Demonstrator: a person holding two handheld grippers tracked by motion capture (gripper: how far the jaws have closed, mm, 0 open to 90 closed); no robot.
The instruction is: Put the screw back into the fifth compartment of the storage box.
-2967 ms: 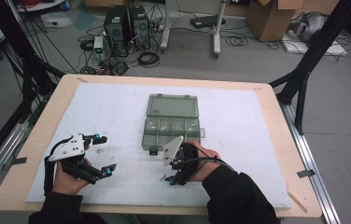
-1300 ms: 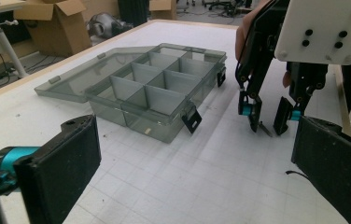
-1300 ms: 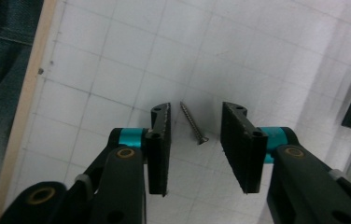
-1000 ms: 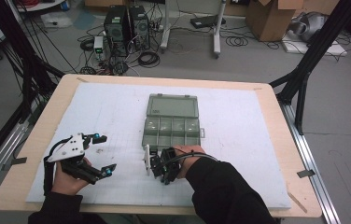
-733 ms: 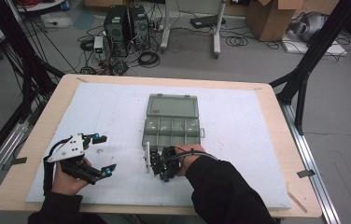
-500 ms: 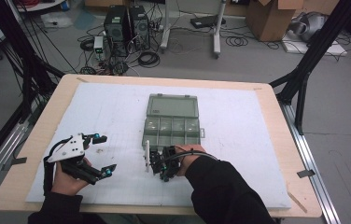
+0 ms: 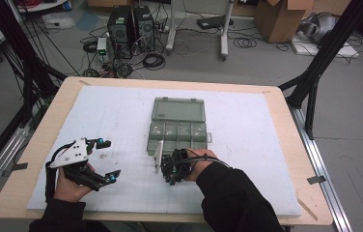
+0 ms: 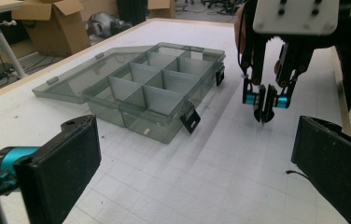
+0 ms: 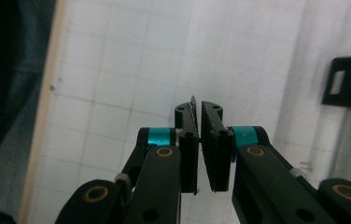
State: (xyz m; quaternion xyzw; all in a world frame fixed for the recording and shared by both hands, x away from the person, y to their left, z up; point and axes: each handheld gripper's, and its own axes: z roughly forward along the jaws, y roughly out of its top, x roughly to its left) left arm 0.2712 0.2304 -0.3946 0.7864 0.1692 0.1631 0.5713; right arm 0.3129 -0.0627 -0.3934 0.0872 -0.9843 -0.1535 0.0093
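A clear grey organizer box [image 7: 177, 134] lies open at the middle of the white mat, its lid [image 7: 178, 108] folded back to the far side. Its compartments [image 8: 164, 84] look bare apart from a tiny pale speck [image 8: 146, 132] at the front wall. My right gripper [image 7: 169, 178] points down at the mat just in front of the box, jaws shut [image 9: 200, 105]. A thin toothed grey edge shows at the gap; I cannot tell whether anything is held. My left gripper [image 7: 111, 158] rests open at the front left, nothing between its jaws [image 8: 197, 177], which face the right gripper [image 8: 263, 109].
The gridded white mat [image 7: 247, 145] covers most of the wooden table [image 7: 286, 121]. Two black latches hang off the box's front wall [image 8: 190, 119], one near my right gripper [image 9: 346, 81]. Black frame legs, cables and cardboard boxes stand on the floor beyond.
Since three seconds ago my right gripper has shifted left and tipped its jaws down toward the mat in front of the box. Over the last second it barely moves. The left gripper stays put.
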